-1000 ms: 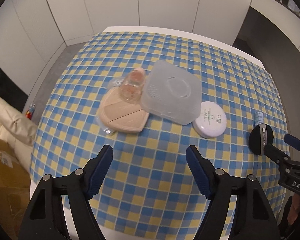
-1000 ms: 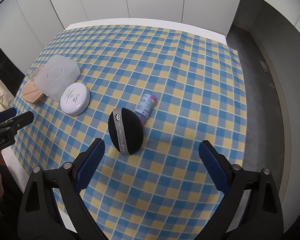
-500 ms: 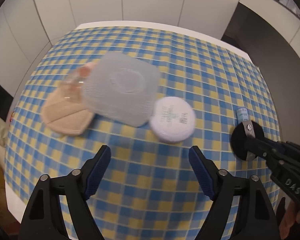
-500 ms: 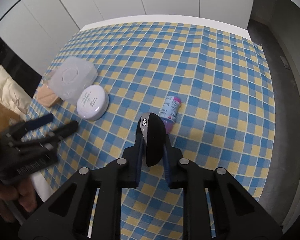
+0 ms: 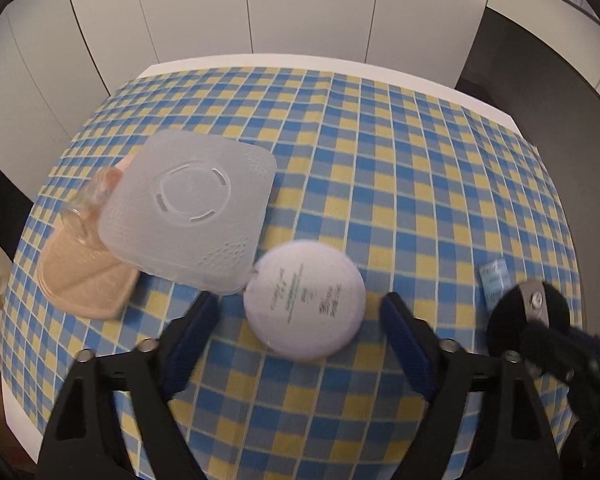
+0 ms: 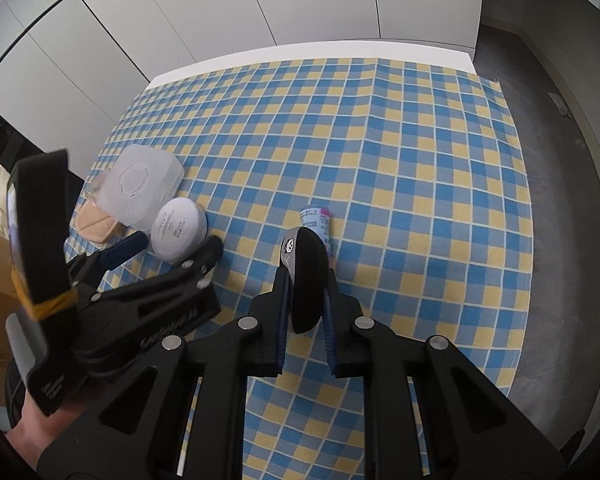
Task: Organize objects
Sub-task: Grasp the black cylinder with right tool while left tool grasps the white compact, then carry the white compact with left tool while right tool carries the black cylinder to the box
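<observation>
On the checked tablecloth (image 5: pixel 380 160), left gripper (image 5: pixel 296 312) gapes round white compact (image 5: pixel 304 304); right gripper (image 6: pixel 306 280) clamps black puff (image 6: pixel 308 276)

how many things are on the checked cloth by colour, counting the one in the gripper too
white or clear: 2, round white compact and translucent square box
peach: 2, sponge pack and small bottle
black: 1, puff
light blue: 1, tube
total: 6

Both wrist views look down, close; share white compact (image 5: pixel 305 300) (image 6: pixel 179 229)
</observation>
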Demonstrator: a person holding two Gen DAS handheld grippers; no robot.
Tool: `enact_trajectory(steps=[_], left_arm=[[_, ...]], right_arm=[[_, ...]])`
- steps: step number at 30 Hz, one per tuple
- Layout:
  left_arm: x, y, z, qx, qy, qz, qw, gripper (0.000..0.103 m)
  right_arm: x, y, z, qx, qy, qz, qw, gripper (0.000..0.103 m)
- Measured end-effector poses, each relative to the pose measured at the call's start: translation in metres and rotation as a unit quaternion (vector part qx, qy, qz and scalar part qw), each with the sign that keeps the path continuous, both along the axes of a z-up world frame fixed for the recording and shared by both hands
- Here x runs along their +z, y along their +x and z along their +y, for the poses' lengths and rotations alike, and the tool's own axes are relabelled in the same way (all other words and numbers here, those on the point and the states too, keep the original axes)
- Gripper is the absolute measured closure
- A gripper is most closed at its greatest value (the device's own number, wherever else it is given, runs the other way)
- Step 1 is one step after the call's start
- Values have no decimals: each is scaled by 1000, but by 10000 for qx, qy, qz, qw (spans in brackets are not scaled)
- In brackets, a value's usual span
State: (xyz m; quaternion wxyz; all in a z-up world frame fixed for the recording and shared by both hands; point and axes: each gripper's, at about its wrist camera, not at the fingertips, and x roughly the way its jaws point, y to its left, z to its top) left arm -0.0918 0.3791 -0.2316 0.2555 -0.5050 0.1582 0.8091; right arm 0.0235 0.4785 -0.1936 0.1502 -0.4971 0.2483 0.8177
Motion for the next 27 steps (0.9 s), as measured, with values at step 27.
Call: enact_trajectory(steps=[27], left_arm=[[58, 23, -56, 53, 378, -86, 9992, 45]], right_arm=[[43, -15, -28, 228, 431, 195, 9986, 88]])
